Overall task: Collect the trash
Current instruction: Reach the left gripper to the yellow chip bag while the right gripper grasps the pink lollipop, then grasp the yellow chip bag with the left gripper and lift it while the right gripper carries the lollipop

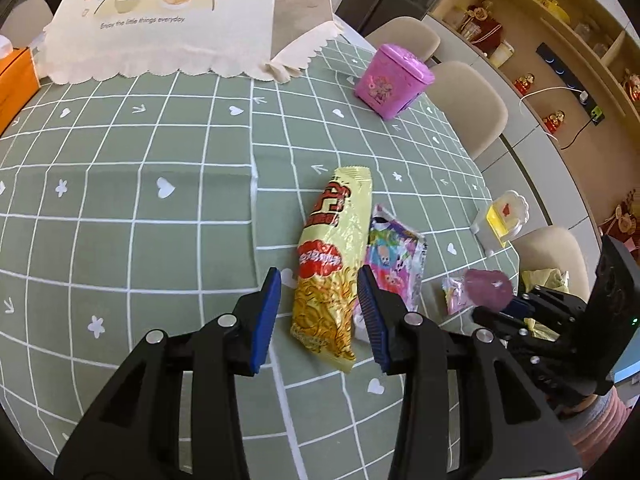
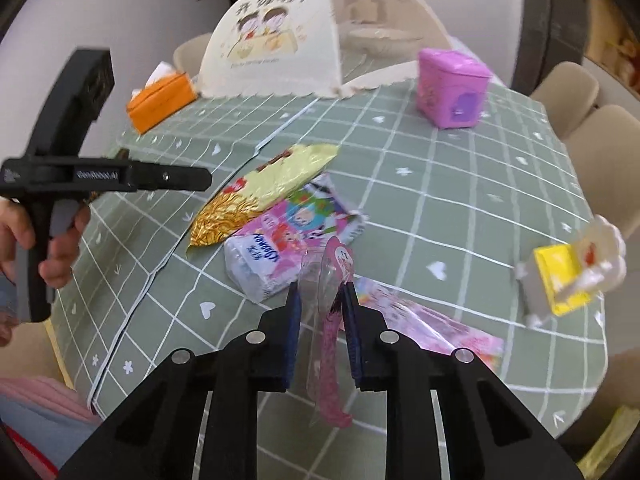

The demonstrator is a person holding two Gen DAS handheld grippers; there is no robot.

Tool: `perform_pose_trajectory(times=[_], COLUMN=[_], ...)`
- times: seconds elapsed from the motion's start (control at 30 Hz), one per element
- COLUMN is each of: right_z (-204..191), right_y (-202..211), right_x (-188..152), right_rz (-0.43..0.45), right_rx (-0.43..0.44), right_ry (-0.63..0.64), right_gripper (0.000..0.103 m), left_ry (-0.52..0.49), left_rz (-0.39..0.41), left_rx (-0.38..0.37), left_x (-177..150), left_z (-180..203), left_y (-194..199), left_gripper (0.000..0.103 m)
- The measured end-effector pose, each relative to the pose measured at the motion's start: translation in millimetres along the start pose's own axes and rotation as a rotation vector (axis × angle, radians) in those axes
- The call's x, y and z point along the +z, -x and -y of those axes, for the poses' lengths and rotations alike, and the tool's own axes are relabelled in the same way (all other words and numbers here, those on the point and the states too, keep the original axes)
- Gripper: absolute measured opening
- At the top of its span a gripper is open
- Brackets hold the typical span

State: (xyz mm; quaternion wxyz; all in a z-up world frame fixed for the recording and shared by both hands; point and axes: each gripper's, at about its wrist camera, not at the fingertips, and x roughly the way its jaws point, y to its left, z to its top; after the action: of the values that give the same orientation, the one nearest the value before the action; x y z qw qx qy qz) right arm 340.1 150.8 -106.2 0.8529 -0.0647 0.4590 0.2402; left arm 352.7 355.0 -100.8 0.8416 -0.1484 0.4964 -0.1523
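My left gripper (image 1: 318, 312) hangs wide open, tilted down over the yellow snack bag (image 1: 334, 264) mid-table. My right gripper (image 2: 322, 334), raised near the table's right edge, pinches a pink clear wrapper (image 2: 330, 344).

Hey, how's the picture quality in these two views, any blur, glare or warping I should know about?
Left wrist view: mostly sharp, yellow snack wrapper crisp, the tablecloth grid bowed by fisheye. Right wrist view: softer, the yellow-and-white toy at the right edge smeared, glare on the clear pink packaging in the right gripper; dark corners in both.
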Motion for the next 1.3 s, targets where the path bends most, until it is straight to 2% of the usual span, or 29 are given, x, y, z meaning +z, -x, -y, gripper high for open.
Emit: perform_pose_trajectory(times=[0.27,0.47,0.6,0.7,0.77,0.97,1.3], right_z=[28.1,32.7,29.6,27.0,26.2,29.6,36.3], right_y=[20.8,27.4,29.3,31.1,33.7,52.1,97.2], right_x=[-22.0,-35.3,-33.3,-28.9,-27.1,-24.6,-25.7], right_rz=[0.013,0.012,0.025,0.040,0.048,0.072,0.120], right_rx=[-0.025,-0.037,-0.047,-0.044,-0.042,-0.034,-0.055], right_ry=[-0.133,-0.181,-0.193,-0.204,-0.211,-0.238,-0.180], right_gripper=[0.020,0.020,0.020,0.020,0.020,0.020,0.020], left_ry=[-0.053,-0.123,-0.120,-0.117,-0.122,-0.085,0.002], left_rz=[-0.042,-0.079,-0.086,-0.084,-0.072,0.001,0.126], left_rx=[0.023,0.084,0.102,0.105,0.099,0.065,0.058], left_x=[15.8,25.4,29.9,29.5,26.9,20.6,13.9], left_z=[9.9,23.7,28.4,32.8,37.2,48.0,76.7], left_y=[-29.5,-52.4,-56.8,-54.9,-49.2,-18.9,33.1], left_gripper=[0.038,0.038,0.038,0.029,0.026,0.025,0.025])
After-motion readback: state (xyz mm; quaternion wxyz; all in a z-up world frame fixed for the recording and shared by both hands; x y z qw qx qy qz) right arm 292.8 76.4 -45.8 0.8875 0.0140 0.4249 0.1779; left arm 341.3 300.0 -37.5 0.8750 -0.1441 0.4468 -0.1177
